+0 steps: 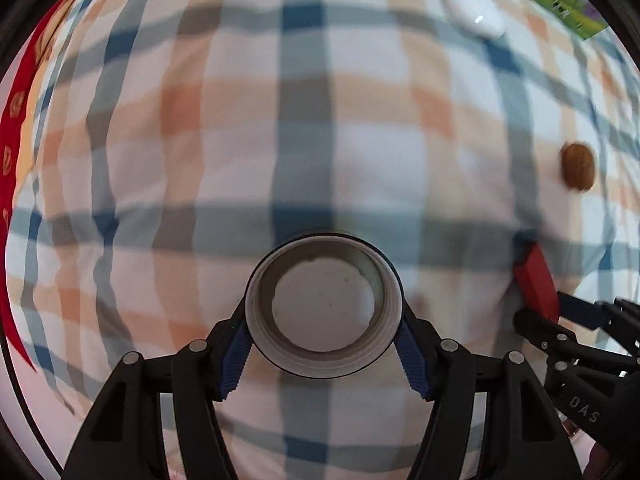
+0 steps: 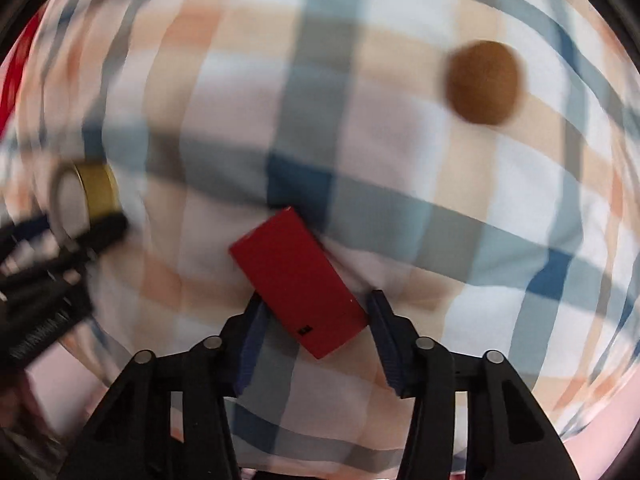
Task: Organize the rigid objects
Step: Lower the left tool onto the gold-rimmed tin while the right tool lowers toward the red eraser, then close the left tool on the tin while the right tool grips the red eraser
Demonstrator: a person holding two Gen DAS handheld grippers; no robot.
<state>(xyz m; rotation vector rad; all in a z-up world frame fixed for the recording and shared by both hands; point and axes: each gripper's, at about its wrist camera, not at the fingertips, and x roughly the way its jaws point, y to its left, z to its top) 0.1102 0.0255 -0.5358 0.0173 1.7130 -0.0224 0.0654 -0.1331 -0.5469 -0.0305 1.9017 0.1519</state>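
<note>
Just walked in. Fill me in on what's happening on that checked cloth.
A person is tidying small objects with a handheld gripper in each hand. The left gripper is shut on a round jar lid, its white inside facing the camera. The right gripper has its fingers either side of a red box that lies slanted between them; the right pad looks clear of it, so a firm grip isn't certain. On the checked cloth lie a brown nut and a white oval object, untouched.

Soft woven checked cloth (image 1: 360,140) lies beyond both tongs. Between the left tongs' ribbed pads, a brassy cap (image 2: 98,188). A matt red block (image 2: 298,282) sits by the right tongs.
</note>
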